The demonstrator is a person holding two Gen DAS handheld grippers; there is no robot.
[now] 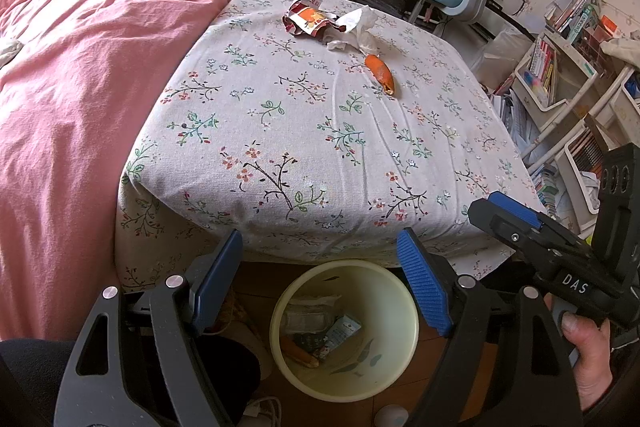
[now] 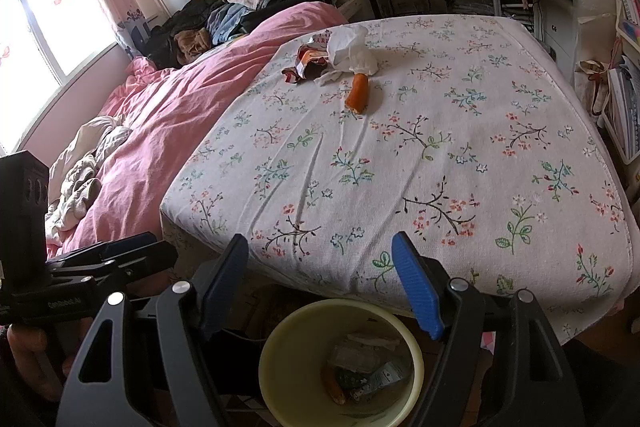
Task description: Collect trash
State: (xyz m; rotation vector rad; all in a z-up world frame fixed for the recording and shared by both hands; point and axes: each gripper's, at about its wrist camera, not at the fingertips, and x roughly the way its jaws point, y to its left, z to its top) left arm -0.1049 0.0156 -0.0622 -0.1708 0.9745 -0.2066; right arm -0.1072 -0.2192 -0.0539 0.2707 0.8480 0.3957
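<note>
On bedsheet (image 1: 280,131) | orange peel (image 1: 382,74) lengthwise, prob. browned end nearest | both tongs apart, empty

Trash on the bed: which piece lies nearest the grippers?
The orange peel, lying alone, closest to the bed's near edge; the white tissue and crumpled wrapper lie farther back.

On the bed lie one crumpled wrapper (image 1: 307,17), one tissue (image 1: 357,31) and one orange peel (image 1: 382,74); one bin (image 1: 404,291) stands below.
</note>
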